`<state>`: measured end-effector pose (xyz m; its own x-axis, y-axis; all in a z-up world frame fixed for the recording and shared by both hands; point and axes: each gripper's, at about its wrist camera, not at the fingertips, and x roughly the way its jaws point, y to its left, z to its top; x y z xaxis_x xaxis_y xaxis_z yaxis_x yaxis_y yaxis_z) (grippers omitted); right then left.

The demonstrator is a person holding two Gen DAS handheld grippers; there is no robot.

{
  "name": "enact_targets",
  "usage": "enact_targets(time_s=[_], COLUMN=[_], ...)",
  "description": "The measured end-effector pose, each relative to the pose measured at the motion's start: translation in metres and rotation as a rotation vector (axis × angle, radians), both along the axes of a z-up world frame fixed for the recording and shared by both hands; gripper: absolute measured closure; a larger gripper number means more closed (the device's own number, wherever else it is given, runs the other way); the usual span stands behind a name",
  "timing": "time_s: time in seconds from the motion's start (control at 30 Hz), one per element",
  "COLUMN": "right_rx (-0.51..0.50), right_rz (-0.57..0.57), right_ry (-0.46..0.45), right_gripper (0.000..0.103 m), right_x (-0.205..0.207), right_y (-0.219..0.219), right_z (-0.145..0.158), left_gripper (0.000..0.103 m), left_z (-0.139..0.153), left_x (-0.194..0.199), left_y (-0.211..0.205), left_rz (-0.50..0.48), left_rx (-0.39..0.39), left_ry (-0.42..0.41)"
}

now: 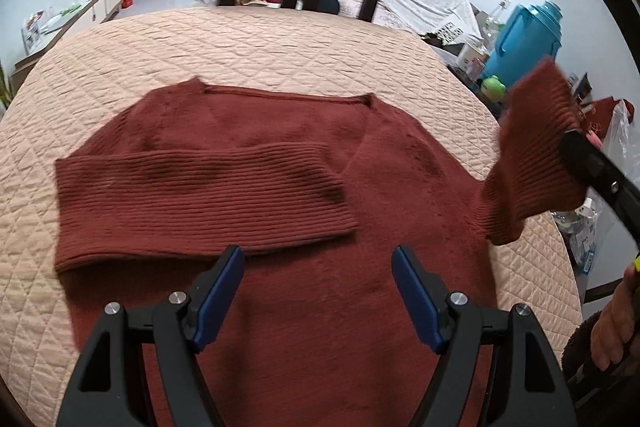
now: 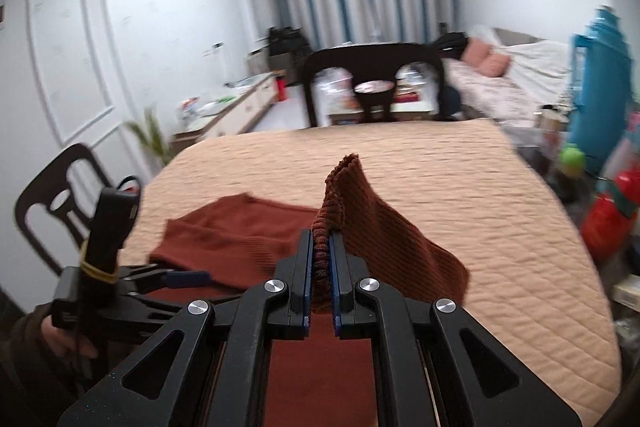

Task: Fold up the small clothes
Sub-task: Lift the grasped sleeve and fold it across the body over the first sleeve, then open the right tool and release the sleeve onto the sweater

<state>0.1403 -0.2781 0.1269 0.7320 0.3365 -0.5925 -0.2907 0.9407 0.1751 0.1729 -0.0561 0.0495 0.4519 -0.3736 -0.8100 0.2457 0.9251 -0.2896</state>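
The rust sweater (image 1: 304,163) lies flat on the quilted table (image 1: 248,43), just ahead of the left claw (image 1: 318,301), whose jaws gape empty. The right claw (image 2: 321,247) is clenched on the sleeve cuff (image 2: 360,211), lifted above the quilt.

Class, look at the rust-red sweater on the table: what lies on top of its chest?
One ribbed sleeve lies folded across the sweater; the chest beneath it is hidden.

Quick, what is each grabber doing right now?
Left gripper: open, holding nothing, above the sweater.
Right gripper: shut on the sweater's sleeve cuff, lifted off the table.
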Motion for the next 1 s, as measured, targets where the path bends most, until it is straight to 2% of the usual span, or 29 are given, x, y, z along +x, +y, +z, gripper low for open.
enact_targets(time_s=[0.23,0.43,0.7,0.8,0.83,0.9,1.0], right_rx=[0.000,-0.024,-0.059,-0.074,-0.073,-0.059,-0.053], right_rz=[0.114,0.141,0.125,0.107,0.116,0.132,0.086], right_ry=[0.087,0.167,0.226,0.240,0.232,0.198,0.144], right_gripper=[0.096,0.096,0.093,0.066,0.052,0.050,0.050], right_x=[0.030,0.050,0.059,0.057,0.054,0.045,0.037], right_y=[0.050,0.077,0.085,0.080,0.076,0.064,0.038], right_z=[-0.032,-0.061,-0.079,-0.078,-0.074,-0.064,-0.051], left_gripper=[0.025,0.025,0.025,0.025,0.025,0.025,0.025], left_z=[-0.006,-0.014,-0.018,-0.017,-0.017,-0.014,-0.009], left_x=[-0.001,0.002,0.005,0.005,0.005,0.006,0.008], left_y=[0.039,0.058,0.060,0.059,0.059,0.057,0.055], left_rz=[0.073,0.104,0.099,0.094,0.093,0.092,0.093], left_rx=[0.012,0.018,0.012,0.013,0.013,0.012,0.003], left_ry=[0.009,0.026,0.039,0.036,0.033,0.027,0.013])
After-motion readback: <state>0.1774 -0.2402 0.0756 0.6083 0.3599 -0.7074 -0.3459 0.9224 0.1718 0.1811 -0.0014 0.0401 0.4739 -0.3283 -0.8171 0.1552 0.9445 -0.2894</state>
